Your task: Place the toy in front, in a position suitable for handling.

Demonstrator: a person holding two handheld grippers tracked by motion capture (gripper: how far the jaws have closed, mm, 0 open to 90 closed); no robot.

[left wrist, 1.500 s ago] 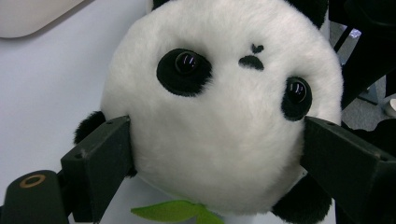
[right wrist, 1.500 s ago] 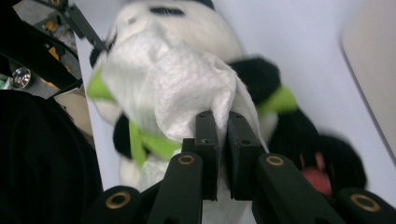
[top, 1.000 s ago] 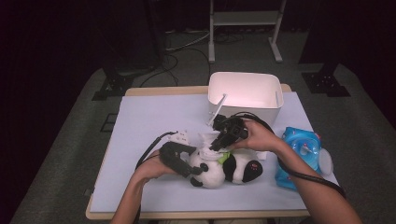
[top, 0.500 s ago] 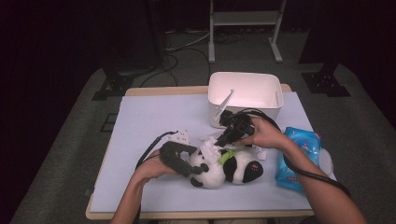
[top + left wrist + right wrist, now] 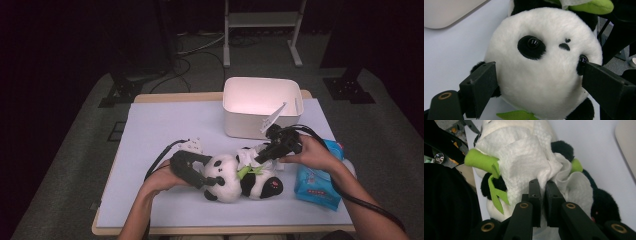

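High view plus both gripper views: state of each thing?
Panda plush: lying on the table, head clamped.
Left tongs: shut on panda's head.
Right tongs: shut on white wipe.
White wipe: crumpled over panda's body.
White bin: upright, open-topped.
Blue wipes pack: lying flat.

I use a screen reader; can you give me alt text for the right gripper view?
The right gripper pinches a white wipe between its near-shut black jaws, draped over a plush panda with a green bamboo stem, lying on a pale tabletop.
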